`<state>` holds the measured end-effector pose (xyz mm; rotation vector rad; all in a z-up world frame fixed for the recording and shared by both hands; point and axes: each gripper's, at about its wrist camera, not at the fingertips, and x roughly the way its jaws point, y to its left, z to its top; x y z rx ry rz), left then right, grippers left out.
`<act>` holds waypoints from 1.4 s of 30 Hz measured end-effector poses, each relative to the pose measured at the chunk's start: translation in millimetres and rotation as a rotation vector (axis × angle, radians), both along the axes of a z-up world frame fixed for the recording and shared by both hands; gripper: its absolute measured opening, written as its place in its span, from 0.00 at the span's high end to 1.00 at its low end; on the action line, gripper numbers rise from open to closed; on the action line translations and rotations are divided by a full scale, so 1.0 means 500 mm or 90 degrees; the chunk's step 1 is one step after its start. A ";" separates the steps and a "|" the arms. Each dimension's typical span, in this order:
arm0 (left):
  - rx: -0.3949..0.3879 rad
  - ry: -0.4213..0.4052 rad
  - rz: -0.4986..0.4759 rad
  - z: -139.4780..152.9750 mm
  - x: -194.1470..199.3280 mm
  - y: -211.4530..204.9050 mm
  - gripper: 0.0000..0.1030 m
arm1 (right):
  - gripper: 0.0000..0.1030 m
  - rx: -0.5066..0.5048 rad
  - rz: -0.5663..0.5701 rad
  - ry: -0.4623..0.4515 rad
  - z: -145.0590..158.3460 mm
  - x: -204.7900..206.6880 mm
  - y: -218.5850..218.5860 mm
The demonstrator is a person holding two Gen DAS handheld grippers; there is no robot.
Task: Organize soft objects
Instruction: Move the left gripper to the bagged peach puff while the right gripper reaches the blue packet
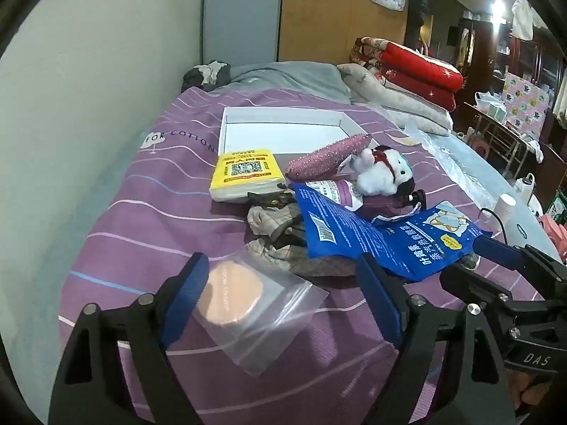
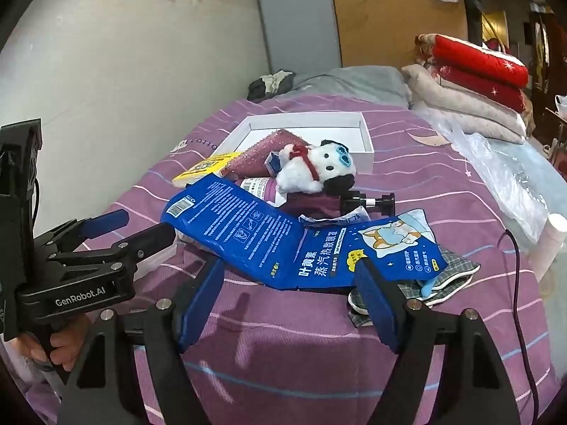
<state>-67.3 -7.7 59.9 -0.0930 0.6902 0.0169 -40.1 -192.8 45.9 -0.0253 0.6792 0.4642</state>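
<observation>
Soft objects: a heap in the middle of the bed [image 1: 117,219], just before the white tray [image 1: 283,131]. In it I see the plush toy [image 1: 381,171], the checked cloth [image 1: 283,244], the pink spiky pouch [image 1: 329,157] and two blue packets [image 2: 269,237].
Puff in bag: a peach cosmetic puff in a clear zip bag [image 1: 255,304] lies apart from the heap, nearest to my left tongs [image 1: 280,290].
Left tongs: spread wide, nothing between the pads; the zip bag lies under and between them, and I cannot tell if a pad touches it.
Right tongs: my right tongs [image 2: 294,297] are also spread and hold nothing; the near edge of the blue packets sits between the two fingers.
Risk, bag: I think the clear film is slippery and thin, so the pads may pinch only the film or the bedsheet, and the puff may slide out of the grip.
Risk, packets: the blue packets overlap the cloth and the bottle, so pulling one could drag the others and roll the plush toy off.
Risk, tongs: both tongs work close together and could knock each other.
In the way: the yellow box [image 1: 244,175] and the pink pouch lie over the near rim of the tray.
Around: a dark pump bottle [image 2: 368,202] under the toy, a black cable [image 2: 514,258] on my right, folded quilts [image 2: 471,85] behind.
</observation>
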 end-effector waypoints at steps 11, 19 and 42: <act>-0.027 0.015 -0.013 -0.008 0.004 0.009 0.25 | 0.26 -0.004 0.039 0.002 -0.001 -0.014 0.004; -0.061 0.031 0.014 -0.017 0.006 0.036 0.31 | 0.38 -0.016 0.070 -0.036 -0.004 -0.012 0.037; -0.209 0.086 0.078 -0.059 0.011 0.139 0.32 | 0.58 -0.164 0.135 0.044 -0.027 0.050 0.176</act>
